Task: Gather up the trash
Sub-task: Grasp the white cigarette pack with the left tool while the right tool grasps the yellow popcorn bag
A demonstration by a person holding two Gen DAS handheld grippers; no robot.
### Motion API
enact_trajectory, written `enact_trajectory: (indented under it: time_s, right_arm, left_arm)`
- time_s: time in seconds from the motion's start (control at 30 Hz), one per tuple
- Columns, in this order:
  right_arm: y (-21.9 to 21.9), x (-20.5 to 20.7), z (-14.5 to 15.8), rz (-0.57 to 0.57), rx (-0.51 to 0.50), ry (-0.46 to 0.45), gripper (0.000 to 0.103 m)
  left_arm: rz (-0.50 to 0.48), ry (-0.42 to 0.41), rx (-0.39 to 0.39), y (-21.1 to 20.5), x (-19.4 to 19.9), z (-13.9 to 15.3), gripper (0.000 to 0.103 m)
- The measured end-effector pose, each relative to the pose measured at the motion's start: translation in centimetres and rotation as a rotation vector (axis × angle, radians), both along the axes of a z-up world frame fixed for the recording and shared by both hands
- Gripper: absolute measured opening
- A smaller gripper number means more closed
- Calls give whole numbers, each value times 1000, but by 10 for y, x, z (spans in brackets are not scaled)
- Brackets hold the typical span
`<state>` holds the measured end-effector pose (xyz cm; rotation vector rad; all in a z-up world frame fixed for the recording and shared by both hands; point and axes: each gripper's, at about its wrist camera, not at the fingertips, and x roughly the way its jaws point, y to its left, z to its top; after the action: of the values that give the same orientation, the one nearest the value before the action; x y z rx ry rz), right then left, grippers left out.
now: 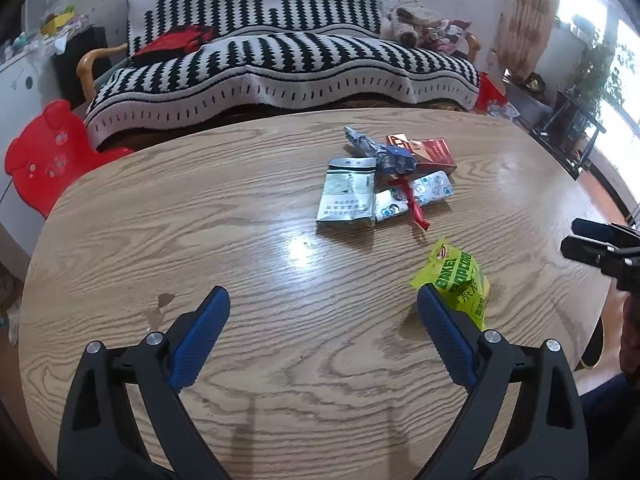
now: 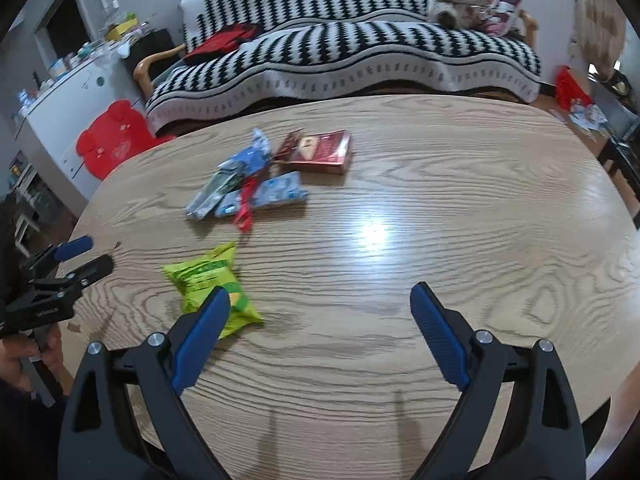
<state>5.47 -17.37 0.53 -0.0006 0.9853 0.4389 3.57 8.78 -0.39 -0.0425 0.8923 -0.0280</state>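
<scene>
On the table: wooden oval table [image 1: 200, 220] with a little heap of trash toward the far side, plus one loose bag nearer the camera
Popcorn bag: lime green popcorn bag [image 1: 456, 276], lying flat by itself, well apart from the heap; from the right wrist view [image 2: 208, 280] its long axis runs diagonally, one crimped end aimed at the heap, the other toward the near edge
Heap: pale green cigarette pack [image 1: 348, 192] lying flat with its long axis going away from the camera, top end toward the sofa; silver-blue foil wrapper [image 1: 416, 194] touching its right side, long axis crosswise and a bit tilted; red ribbon [image 1: 414, 204] draped over the foil; crumpled blue wrapper [image 1: 384, 152] behind; red box [image 1: 432, 154] at the back right, lid flipped open
Left claw: left claw [image 1: 324, 308] spread wide, nothing between the pads, hanging over bare wood; its right finger overlaps the popcorn bag, can't tell if it actually touches
Right claw: right claw [image 2: 318, 308] also spread wide and holding nothing, popcorn bag partly behind its left finger
Background: sofa [image 1: 280, 64] under a black-and-white striped blanket, red bear-shaped chair [image 1: 44, 152] off to the left
</scene>
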Motion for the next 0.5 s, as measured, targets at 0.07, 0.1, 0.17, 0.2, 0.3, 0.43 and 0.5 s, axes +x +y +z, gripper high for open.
enact_trajectory:
  time_s: [0.07, 0.1, 0.17, 0.2, 0.3, 0.43, 0.5]
  right_arm:
    - [12, -1, -4, 47, -9, 9, 88]
    - [18, -2, -6, 64, -16, 11, 88]
    - [31, -4, -12, 97, -25, 18, 88]
    - [35, -3, -14, 109, -25, 25, 88]
    - [52, -4, -23, 150, -27, 38, 88]
    - [68, 0, -33, 190, -35, 54, 88]
    - [74, 2, -37, 197, -38, 60, 88]
  left_arm:
    - [-8, 1, -5, 0, 9, -4, 92]
    - [-10, 5, -11, 0, 18, -6, 92]
    - [-26, 7, -12, -1, 32, -13, 92]
    - [-38, 15, -6, -3, 39, -17, 92]
    - [-67, 24, 27, -8, 65, -30, 92]
    - [-81, 22, 8, -13, 90, -43, 92]
    - [-97, 32, -25, -15, 102, -47, 92]
